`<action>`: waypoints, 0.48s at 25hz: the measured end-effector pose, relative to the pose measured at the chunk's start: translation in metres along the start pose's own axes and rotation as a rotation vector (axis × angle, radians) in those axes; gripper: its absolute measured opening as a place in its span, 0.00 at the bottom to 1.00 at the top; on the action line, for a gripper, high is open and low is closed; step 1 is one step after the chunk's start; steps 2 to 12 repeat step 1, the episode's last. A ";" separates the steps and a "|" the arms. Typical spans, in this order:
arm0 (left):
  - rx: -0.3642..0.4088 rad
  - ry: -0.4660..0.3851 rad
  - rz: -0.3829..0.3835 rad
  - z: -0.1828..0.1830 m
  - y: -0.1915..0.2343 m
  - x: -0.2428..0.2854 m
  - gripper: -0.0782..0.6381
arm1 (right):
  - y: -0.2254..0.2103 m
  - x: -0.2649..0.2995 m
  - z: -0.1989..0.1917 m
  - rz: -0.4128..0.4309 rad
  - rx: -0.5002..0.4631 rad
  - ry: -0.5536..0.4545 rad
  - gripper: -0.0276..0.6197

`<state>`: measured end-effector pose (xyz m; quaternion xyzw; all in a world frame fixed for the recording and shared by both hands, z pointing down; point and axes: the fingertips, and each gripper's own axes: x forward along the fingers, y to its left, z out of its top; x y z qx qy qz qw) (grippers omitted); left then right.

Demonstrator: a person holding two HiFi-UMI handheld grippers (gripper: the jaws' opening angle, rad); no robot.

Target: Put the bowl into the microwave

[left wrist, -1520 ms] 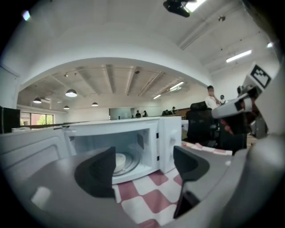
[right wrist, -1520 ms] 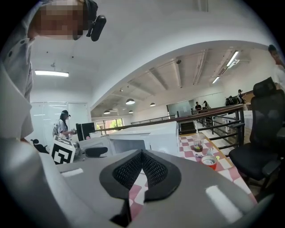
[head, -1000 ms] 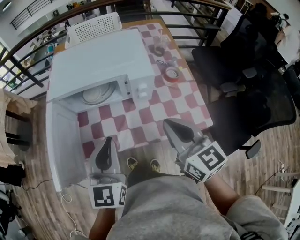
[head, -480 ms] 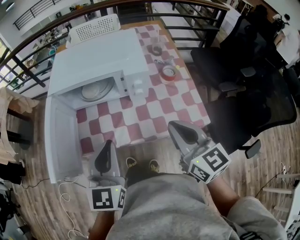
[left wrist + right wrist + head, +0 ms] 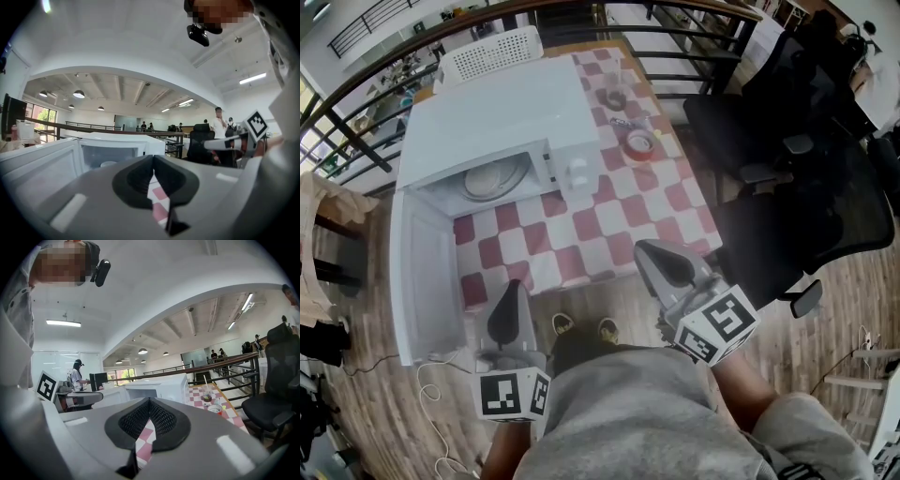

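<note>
The white microwave [image 5: 497, 122] stands on the checked table at the left, its door [image 5: 422, 281] swung wide open toward me. A pale round bowl [image 5: 492, 180] lies inside the cavity and shows faintly in the left gripper view [image 5: 108, 164]. My left gripper [image 5: 516, 287] hovers off the table's near edge, by the open door, shut and empty [image 5: 153, 158]. My right gripper [image 5: 640, 247] hangs over the near right corner of the table, also shut with nothing in it [image 5: 149, 400]. Neither touches the microwave [image 5: 157, 387].
A red-rimmed cup [image 5: 639, 146] and a glass with a straw [image 5: 614, 97] stand to the right of the microwave. Black office chairs [image 5: 769, 131] crowd the right side. A white chair [image 5: 492, 52] and a dark railing [image 5: 356, 112] lie beyond the table.
Both grippers have drawn back slightly from the table's near edge toward my body. Their jaws stayed shut and the bowl has not moved.
</note>
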<state>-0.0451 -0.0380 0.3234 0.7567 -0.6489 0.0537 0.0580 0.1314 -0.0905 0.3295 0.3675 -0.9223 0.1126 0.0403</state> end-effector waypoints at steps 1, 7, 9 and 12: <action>0.002 0.003 -0.002 -0.001 0.000 0.000 0.13 | 0.000 0.000 -0.001 -0.001 0.002 0.002 0.04; 0.002 0.003 -0.002 -0.001 0.000 0.000 0.13 | 0.000 0.000 -0.001 -0.001 0.002 0.002 0.04; 0.002 0.003 -0.002 -0.001 0.000 0.000 0.13 | 0.000 0.000 -0.001 -0.001 0.002 0.002 0.04; 0.002 0.003 -0.002 -0.001 0.000 0.000 0.13 | 0.000 0.000 -0.001 -0.001 0.002 0.002 0.04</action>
